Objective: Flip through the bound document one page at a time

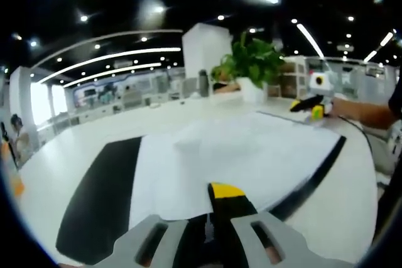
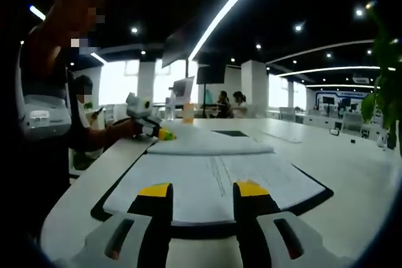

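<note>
The bound document (image 1: 251, 155) lies open on a black cover (image 1: 100, 199) on the white table. My left gripper (image 1: 217, 208) sits at its near edge. One yellow-tipped finger (image 1: 226, 191) rests on top of a white page and the other is hidden under the sheet, so the jaws look shut on that page. My right gripper (image 2: 203, 189) stands open over the document's (image 2: 213, 183) near edge, with nothing between its yellow fingertips (image 2: 155, 189). Each gripper shows in the other's view: the right gripper (image 1: 312, 106) at the far right corner, the left gripper (image 2: 151, 128) at the raised pages (image 2: 207, 145).
A potted plant (image 1: 251, 61) stands behind the document on the white table (image 1: 63, 155). The person's arm (image 1: 370, 114) reaches in from the right, and the body (image 2: 44, 105) is close at the left. An orange cup (image 2: 188, 112) and seated people (image 2: 229, 101) are farther off.
</note>
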